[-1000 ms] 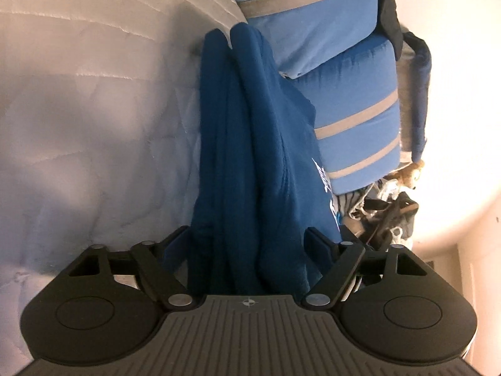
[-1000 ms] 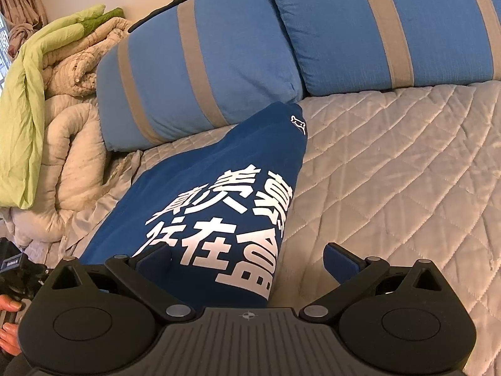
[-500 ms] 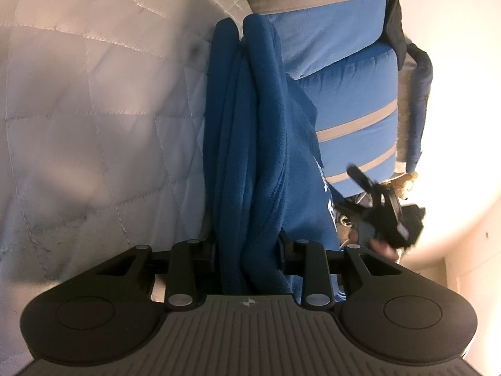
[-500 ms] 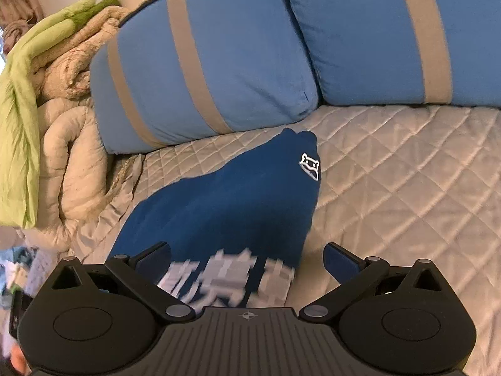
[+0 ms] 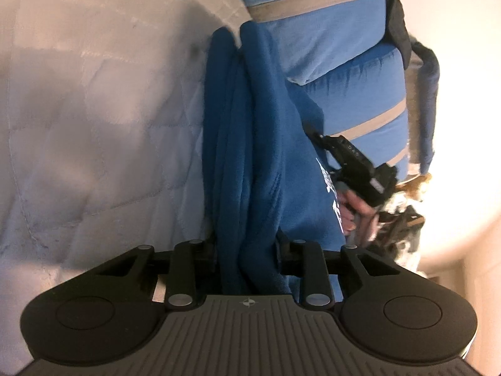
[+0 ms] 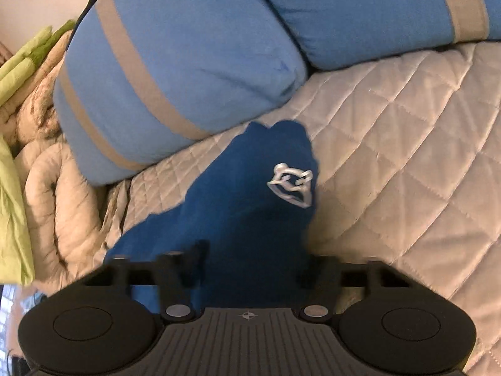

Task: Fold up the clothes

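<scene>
**Both tongs closing on the blue shirt on the quilted bed**

I am holding my left gripper [image 5: 247,250] low over the bed, and its jaws are closing on a thick bunched fold of the dark blue shirt [image 5: 250,144]. The fabric is filling the gap between the two jaws and pressing against both, so I am calling this a clenched grip on the cloth. To the left of these tongs the pale quilted bedspread [image 5: 94,109] is lying bare. Straight ahead, the gathered shirt is running away from the jaws in long ridges toward the blue pillows with grey stripes [image 5: 332,62]. To the right of the tongs, past the shirt's white lettering, my right hand [image 5: 353,206] is showing with its own black tool.

In the right wrist view, a beige comforter with a green sheet [image 6: 18,169] is piled far to the left of the tongs. My right gripper [image 6: 253,269] is closing its jaws too, with the blue shirt [image 6: 250,206] lying between them; the frame is blurred there, and I cannot tell whether the pads are pressing the cloth. Ahead, the shirt is tapering toward the striped pillows [image 6: 175,72], with a small white logo [image 6: 291,185] near its tip. To the right, the quilted bedspread [image 6: 407,156] is spreading out.
</scene>
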A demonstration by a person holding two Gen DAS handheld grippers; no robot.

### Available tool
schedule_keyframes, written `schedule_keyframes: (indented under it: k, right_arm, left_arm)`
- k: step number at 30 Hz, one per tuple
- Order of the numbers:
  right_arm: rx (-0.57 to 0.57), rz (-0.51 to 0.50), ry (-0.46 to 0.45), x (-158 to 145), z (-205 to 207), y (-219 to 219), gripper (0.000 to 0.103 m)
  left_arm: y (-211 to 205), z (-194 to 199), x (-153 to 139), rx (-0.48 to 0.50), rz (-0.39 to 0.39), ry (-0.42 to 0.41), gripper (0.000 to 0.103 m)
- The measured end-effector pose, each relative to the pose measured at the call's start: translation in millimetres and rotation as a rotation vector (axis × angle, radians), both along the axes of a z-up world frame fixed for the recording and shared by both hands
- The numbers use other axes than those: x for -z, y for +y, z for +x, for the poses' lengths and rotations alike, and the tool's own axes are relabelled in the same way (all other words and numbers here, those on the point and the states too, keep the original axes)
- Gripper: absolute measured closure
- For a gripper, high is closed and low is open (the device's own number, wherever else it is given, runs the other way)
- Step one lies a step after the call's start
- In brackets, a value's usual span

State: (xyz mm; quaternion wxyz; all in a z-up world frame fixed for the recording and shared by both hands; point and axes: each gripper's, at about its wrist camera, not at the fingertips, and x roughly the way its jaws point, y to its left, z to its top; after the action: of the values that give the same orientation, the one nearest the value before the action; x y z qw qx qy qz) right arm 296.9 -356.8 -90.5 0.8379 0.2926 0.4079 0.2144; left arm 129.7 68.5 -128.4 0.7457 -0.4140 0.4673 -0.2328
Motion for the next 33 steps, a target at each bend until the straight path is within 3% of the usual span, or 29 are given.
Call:
schedule_keyframes:
  k: [3,10,13,16,22,27,28,29,30,31,33]
  right_arm:
    - [-0.015,-0.016,-0.068,-25,-13,1,0.075]
    - [-0.071,-0.032,-0.197,-115,-73,-15,0.075]
    - [-0.09,-0.037,-0.217,-143,-100,-26,0.075]
    - [-0.105,-0.047,-0.222,-152,-118,-30,0.075]
    - [-0.091,-0.039,-0.219,-152,-109,-13,0.075]
    - [-0.133,-0.008,-0.283,-187,-54,35,0.075]
    - [-0.128,-0.036,-0.329,-197,-40,49,0.072]
    - [-0.124,-0.069,-0.374,-208,-26,63,0.068]
    - [-0.122,-0.129,-0.413,-215,-14,78,0.052]
    - [-0.119,-0.188,-0.446,-221,-2,91,0.022]
    - [-0.086,-0.25,-0.438,-223,9,103,0.002]
  left_arm:
    - [-6,-8,-29,-0.014,0.035,-0.043,0.078]
    - [-22,-54,-105,0.039,0.04,-0.159,0.078]
    - [-29,-72,-121,0.071,0.05,-0.187,0.078]
    - [-34,-79,-125,0.081,0.073,-0.198,0.078]
    - [-21,-68,-126,0.014,0.117,-0.216,0.078]
    - [20,-34,-168,-0.153,0.227,-0.296,0.073]
    - [29,-21,-180,-0.183,0.278,-0.324,0.071]
    - [37,-8,-191,-0.213,0.328,-0.351,0.062]
    - [43,0,-198,-0.241,0.387,-0.357,0.056]
    - [49,8,-205,-0.268,0.445,-0.362,0.054]
    - [56,7,-209,-0.305,0.488,-0.371,0.045]
